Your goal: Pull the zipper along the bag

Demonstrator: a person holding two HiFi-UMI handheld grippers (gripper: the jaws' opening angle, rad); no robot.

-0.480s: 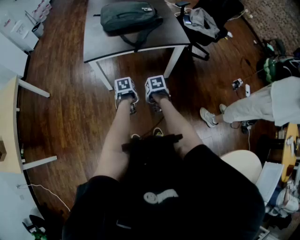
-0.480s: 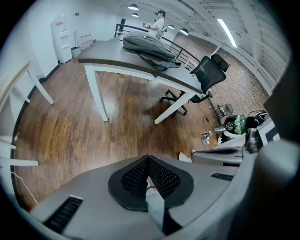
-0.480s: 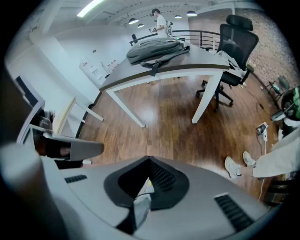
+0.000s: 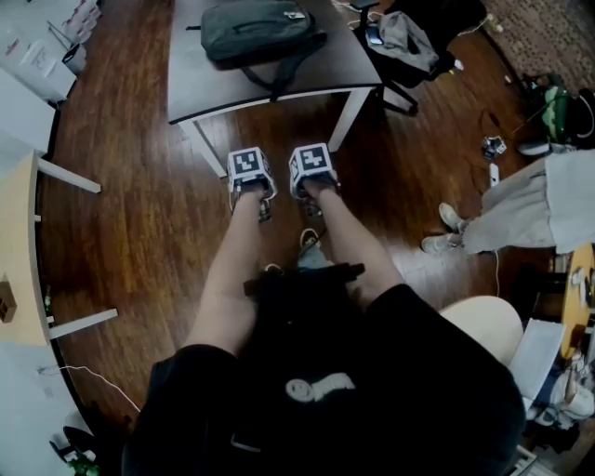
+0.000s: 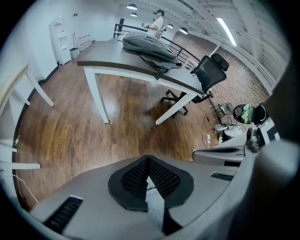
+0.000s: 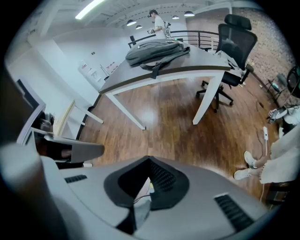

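Head view: the bag (image 4: 256, 30) lies on the far table (image 4: 344, 65), well apart from the left tool (image 4: 264, 214) and right tool (image 4: 312, 210), side by side above the floor (image 4: 139, 214). Left gripper view: jaws pressed together, empty. Right gripper view: likewise.

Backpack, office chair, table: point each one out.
backpack (image 4: 256, 28), head view, middle of its body
office chair (image 6: 239, 42), right gripper view, backrest
table (image 4: 209, 88), head view, bare top beside backpack

The counter (image 4: 344, 65) ran off the top edge, its far end lost. On it, the bag (image 4: 256, 30) sat with its zipper too small to pick out. Right of the counter, a person (image 4: 521, 209) was cut by the frame, only legs showing.
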